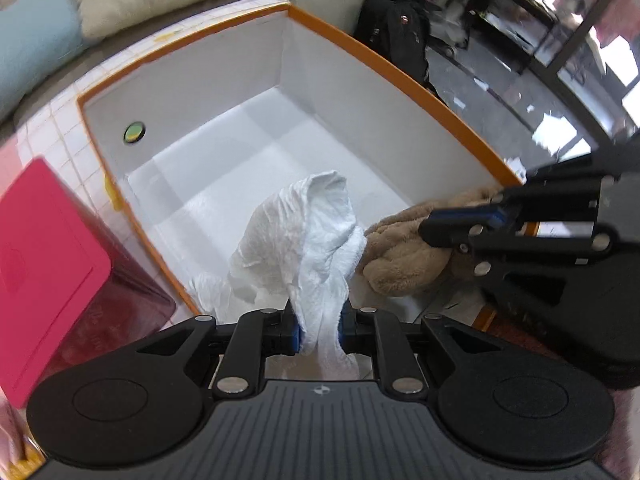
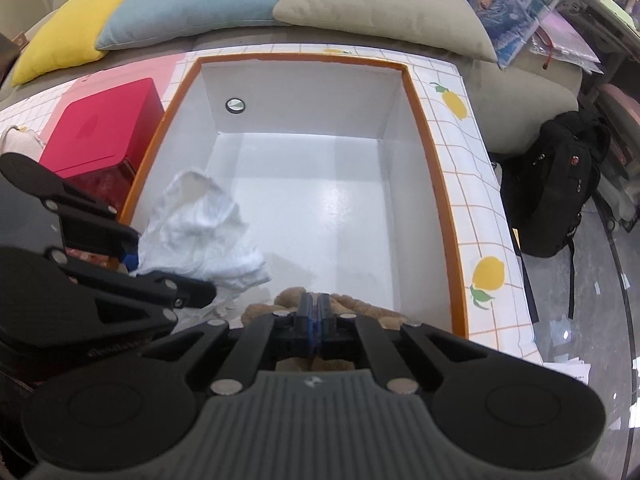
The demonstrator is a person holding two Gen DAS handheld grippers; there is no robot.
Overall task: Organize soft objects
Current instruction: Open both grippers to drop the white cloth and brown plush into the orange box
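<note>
left gripper (image 1: pixel 319 330) tilted down, clamps white cloth (image 1: pixel 308 240) | right gripper (image 2: pixel 315 312) pinches plush (image 1: pixel 404 256)

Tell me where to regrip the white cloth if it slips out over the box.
Take the white cloth by the bunched neck near its lower end, where the left gripper pinches it now. Come from above, fingers on either side of the bunch. It stands gathered there, while its top billows loose and wide and would probably slide. Stay on the side away from the plush toy.

Bright daylight glares off the white box floor (image 2: pixel 332 216) and the windows (image 1: pixel 576 80), while fisheye bending and soft blur smear both views' edges
</note>
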